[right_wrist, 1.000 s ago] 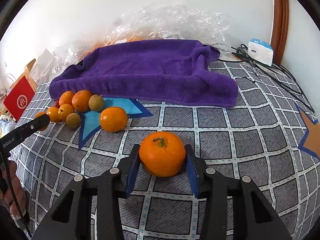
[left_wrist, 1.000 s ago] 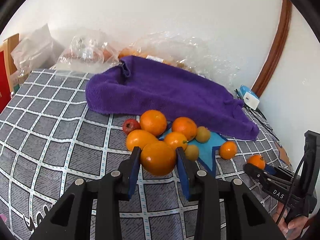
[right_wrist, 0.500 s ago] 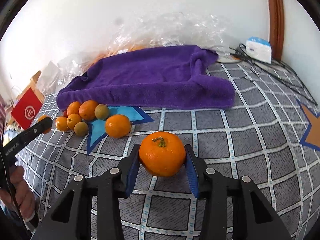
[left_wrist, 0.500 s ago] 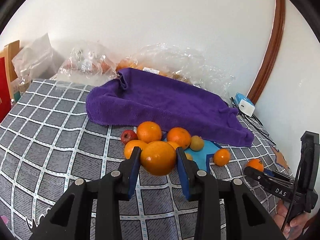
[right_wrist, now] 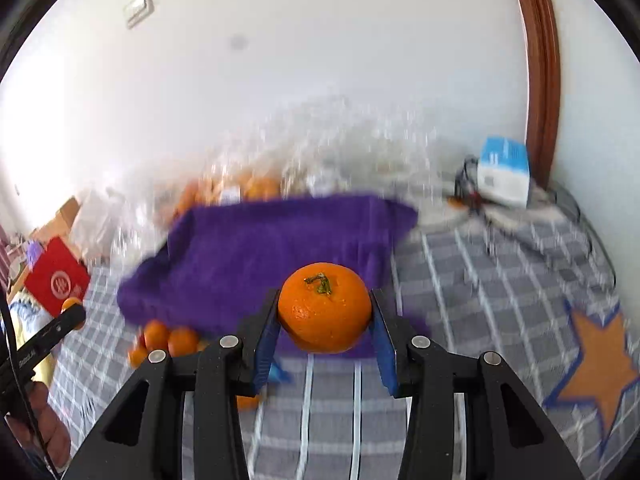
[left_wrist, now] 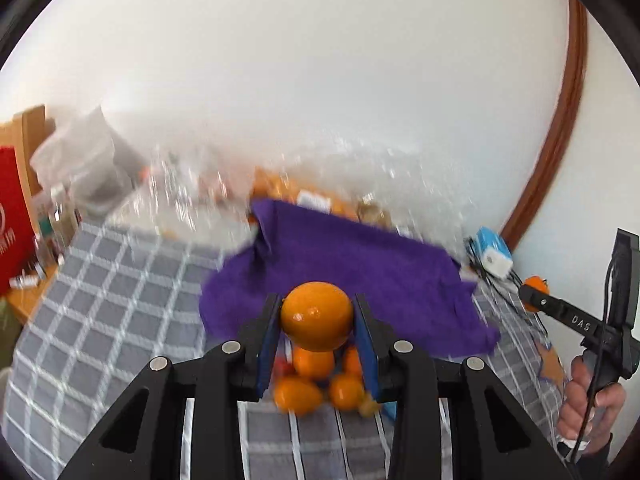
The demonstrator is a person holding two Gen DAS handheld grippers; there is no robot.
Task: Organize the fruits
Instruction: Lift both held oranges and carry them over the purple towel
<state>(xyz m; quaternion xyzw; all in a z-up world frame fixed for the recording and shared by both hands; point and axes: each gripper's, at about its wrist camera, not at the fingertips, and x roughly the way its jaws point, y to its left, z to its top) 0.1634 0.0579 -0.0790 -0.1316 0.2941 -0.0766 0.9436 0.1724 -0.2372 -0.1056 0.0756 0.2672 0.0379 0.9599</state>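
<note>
Fruits: a smooth, glossy orange [left_wrist: 317, 317] is clamped between the blue pads of the left tool [left_wrist: 316, 334], held in the air above a loose pile of oranges [left_wrist: 320, 384] on the grey checked cloth [left_wrist: 100, 320]. The right tool [right_wrist: 325, 330] grips a dimpled, stemmed mandarin [right_wrist: 324, 307], likewise off the surface. A plush purple towel [right_wrist: 272, 248] lies beyond both, with crinkled clear plastic bags [right_wrist: 320, 140] against the white wall. Open cloth extends right of the towel toward an orange star patch [right_wrist: 600, 364]; the background is motion-blurred.
</note>
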